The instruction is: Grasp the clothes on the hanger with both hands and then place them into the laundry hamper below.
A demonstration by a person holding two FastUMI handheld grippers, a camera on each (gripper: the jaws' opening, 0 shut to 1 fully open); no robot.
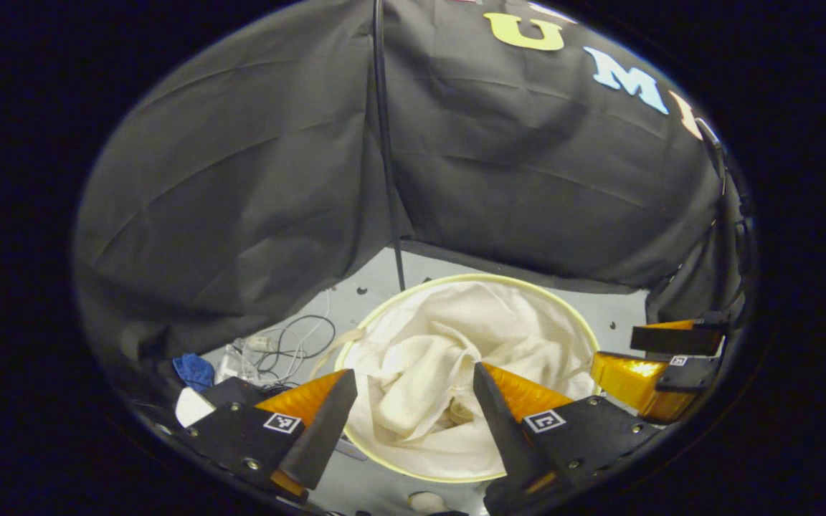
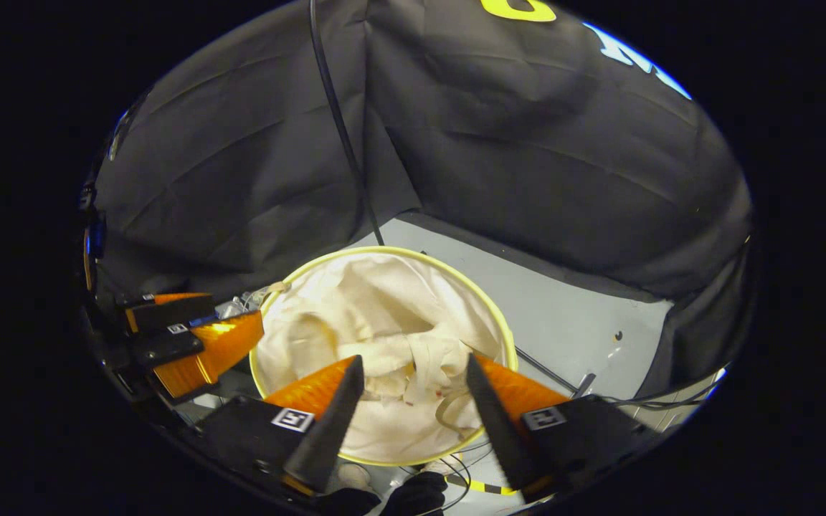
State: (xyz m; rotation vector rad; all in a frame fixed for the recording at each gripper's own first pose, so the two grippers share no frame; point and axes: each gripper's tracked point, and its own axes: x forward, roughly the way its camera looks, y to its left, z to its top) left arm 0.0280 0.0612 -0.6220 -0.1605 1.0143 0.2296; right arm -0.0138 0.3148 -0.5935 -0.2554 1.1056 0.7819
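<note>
A round laundry hamper with a pale yellow rim (image 1: 571, 304) (image 2: 262, 319) stands on the grey floor below both grippers. Crumpled cream-white clothes (image 1: 427, 358) (image 2: 384, 337) lie inside it. My left gripper (image 1: 413, 383) hangs open above the hamper with nothing between its orange-backed black fingers. My right gripper (image 2: 413, 373) is open above the hamper too, its fingers apart and holding nothing. The right gripper (image 1: 660, 369) appears at the right edge of the left gripper view. The left gripper (image 2: 191, 340) appears at the left of the right gripper view.
A thin black pole (image 1: 384, 143) (image 2: 341, 136) rises behind the hamper against the black cloth wall. Tangled cables (image 1: 291, 340) and a blue rag (image 1: 194, 369) lie on the floor left of the hamper. More cables (image 2: 599, 390) run on the floor right of it.
</note>
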